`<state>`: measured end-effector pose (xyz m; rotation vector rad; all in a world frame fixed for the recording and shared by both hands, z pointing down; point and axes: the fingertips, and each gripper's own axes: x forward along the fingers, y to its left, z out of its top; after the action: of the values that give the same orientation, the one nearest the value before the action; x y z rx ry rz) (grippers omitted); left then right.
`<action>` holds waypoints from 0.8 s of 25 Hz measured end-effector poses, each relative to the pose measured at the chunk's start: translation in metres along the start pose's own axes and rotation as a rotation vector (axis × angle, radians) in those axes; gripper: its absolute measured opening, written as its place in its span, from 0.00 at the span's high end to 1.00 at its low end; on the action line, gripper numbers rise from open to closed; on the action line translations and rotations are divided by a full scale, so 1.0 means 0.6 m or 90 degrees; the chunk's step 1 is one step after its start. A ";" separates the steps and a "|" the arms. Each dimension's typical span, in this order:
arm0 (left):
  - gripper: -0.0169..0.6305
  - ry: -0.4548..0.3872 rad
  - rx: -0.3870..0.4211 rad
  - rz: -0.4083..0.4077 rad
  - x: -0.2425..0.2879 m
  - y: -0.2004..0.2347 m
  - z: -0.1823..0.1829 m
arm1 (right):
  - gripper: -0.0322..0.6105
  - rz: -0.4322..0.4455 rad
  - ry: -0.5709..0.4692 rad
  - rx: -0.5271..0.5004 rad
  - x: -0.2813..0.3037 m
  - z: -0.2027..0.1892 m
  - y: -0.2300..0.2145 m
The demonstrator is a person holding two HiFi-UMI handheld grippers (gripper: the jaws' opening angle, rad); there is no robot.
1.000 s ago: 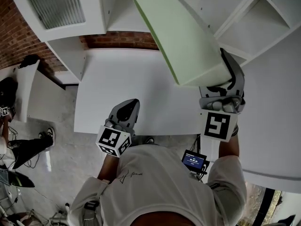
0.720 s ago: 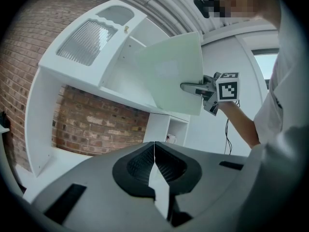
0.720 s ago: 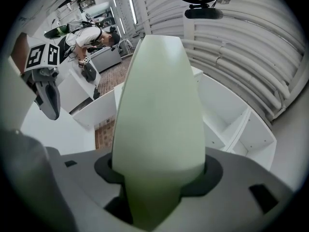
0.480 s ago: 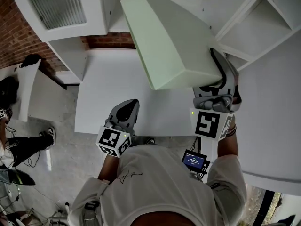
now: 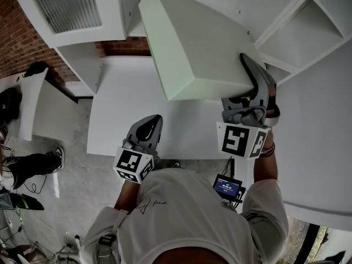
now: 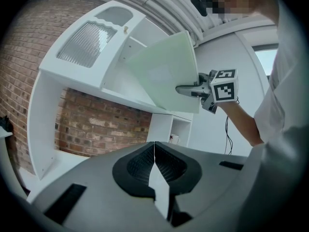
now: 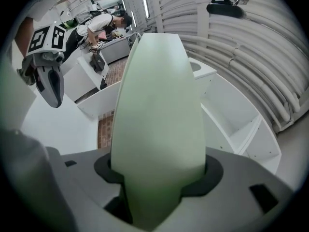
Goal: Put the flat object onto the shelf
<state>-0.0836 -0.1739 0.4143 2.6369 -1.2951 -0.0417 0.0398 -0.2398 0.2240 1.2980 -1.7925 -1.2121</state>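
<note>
Holding the pale-green flat panel [image 5: 198, 43] tilted at upper centre of frame, just before the white shelf [image 5: 291, 32], right tongs [image 5: 250, 73] clamp its near edge, left tongs [image 5: 149, 122] closed & empty over the tabletop [image 5: 121, 103]; transport step, next prob. needs levelling, then sliding in.

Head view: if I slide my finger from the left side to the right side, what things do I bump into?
Brick wall → left tool, shut and empty → pale green flat board → right tool, clamped on the board's edge → white shelf cubbies.
</note>
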 end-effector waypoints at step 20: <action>0.95 -0.007 0.011 0.015 -0.007 0.008 0.007 | 0.50 0.037 0.051 -0.115 0.042 -0.012 0.057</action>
<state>-0.0904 -0.1744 0.4112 2.6397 -1.3357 -0.0409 0.0246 -0.2625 0.2573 1.1661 -1.6132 -1.2416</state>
